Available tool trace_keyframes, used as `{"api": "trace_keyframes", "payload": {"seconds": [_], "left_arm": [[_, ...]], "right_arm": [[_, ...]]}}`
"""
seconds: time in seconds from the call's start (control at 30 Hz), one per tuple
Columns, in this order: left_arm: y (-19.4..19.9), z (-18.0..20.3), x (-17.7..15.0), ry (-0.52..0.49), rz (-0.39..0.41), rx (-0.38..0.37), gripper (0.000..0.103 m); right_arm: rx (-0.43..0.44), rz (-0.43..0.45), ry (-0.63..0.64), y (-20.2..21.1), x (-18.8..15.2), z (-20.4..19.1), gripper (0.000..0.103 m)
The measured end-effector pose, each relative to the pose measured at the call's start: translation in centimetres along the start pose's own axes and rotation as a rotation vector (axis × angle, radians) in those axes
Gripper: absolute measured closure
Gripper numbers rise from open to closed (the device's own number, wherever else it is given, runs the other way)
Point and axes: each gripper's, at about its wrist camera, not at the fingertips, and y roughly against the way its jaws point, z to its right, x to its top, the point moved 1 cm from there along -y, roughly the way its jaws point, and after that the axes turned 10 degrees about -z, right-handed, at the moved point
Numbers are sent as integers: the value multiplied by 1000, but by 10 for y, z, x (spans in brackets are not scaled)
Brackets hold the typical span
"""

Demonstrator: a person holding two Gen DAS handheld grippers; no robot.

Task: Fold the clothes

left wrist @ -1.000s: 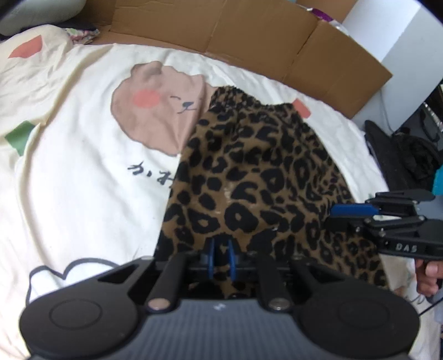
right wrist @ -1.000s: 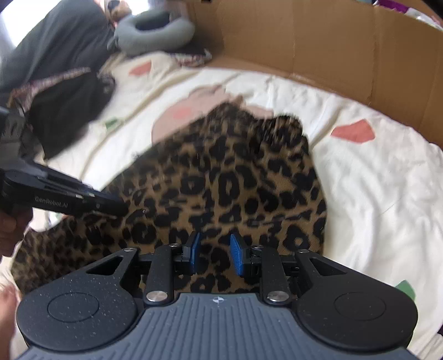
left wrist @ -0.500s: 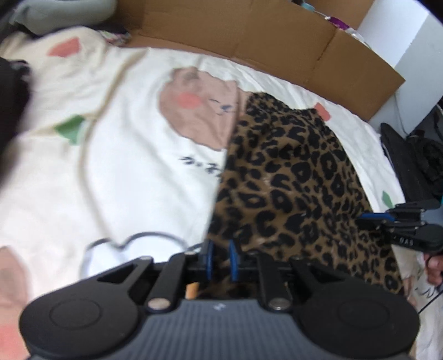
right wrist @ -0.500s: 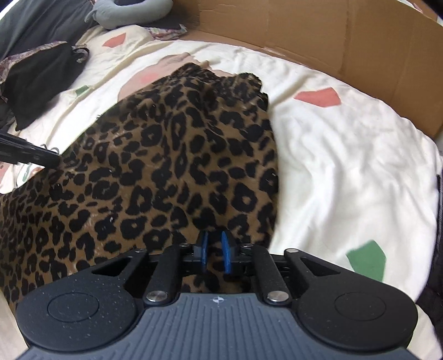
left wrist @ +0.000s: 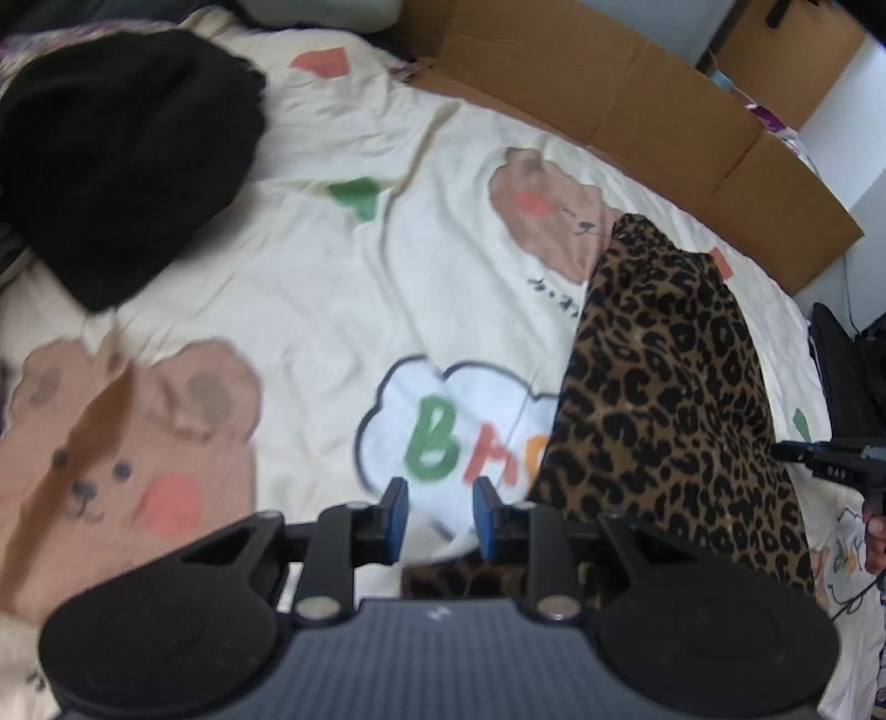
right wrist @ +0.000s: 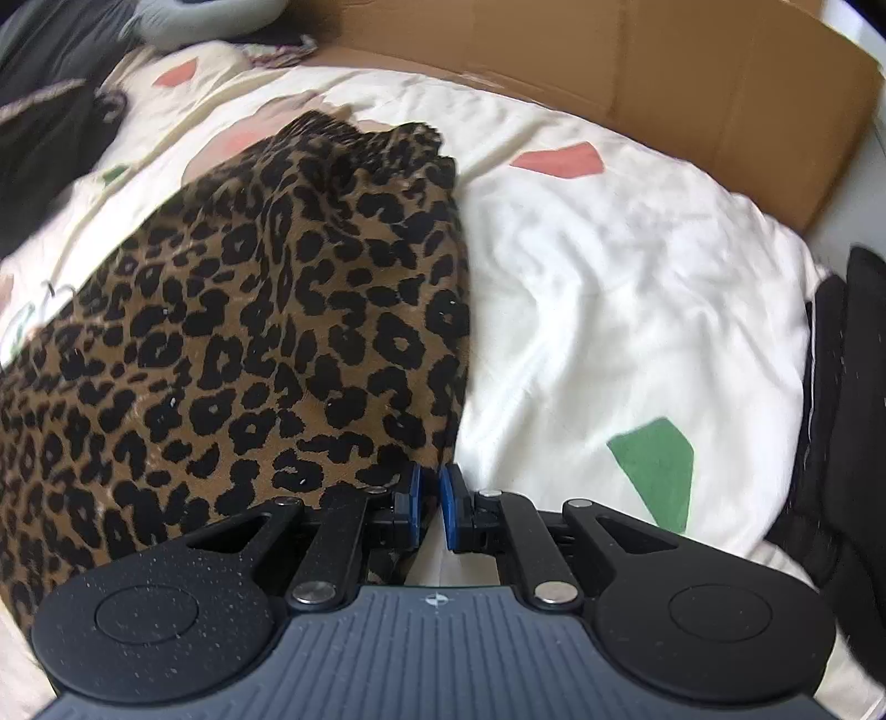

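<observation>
A leopard-print garment (left wrist: pixel 664 387) lies flat on the cream cartoon-print bedsheet (left wrist: pixel 332 288), gathered waistband at the far end. My left gripper (left wrist: pixel 437 518) hovers over the sheet just left of the garment's near corner. Its jaws are opening and hold nothing. In the right wrist view the garment (right wrist: pixel 249 332) fills the left half. My right gripper (right wrist: pixel 431 501) sits at its near right edge, jaws almost together with the hem running in between the pads. The right gripper (left wrist: pixel 819 462) also shows at the garment's right edge in the left wrist view, with a hand behind it.
A black garment (left wrist: pixel 111 155) is heaped at the far left of the bed. Flattened cardboard (left wrist: pixel 637 127) lines the far side. Dark bags (right wrist: pixel 847 415) stand off the bed's right edge. A grey pillow (right wrist: pixel 210 16) lies at the far left corner.
My left gripper let go of the garment's near hem, opened and swung left over the bare sheet. My right gripper closed and came to the garment's right edge.
</observation>
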Motion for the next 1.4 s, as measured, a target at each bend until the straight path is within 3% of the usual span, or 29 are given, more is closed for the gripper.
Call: {"api": "trace_keyframes", "payload": {"seconds": [0.3, 0.4, 0.6, 0.87, 1.23, 1.4], "left_arm": [[6, -16, -26, 48, -64, -42, 75], [4, -20, -31, 51, -77, -53, 75], [-4, -29, -44, 81, -120, -104, 75], [-19, -28, -60, 74, -174, -138, 75], [-31, -30, -59, 75, -190, -132, 74], [-32, -32, -57, 104, -179, -147, 74]], "right_arm": [[71, 29, -102, 34, -16, 8, 86], [118, -4, -126, 37, -28, 6, 68], [180, -89, -192, 35, -59, 0, 68], [182, -162, -201, 34, -88, 0, 66], [297, -178, -277, 22, -109, -1, 65], [377, -176, -401, 15, -115, 12, 66]]}}
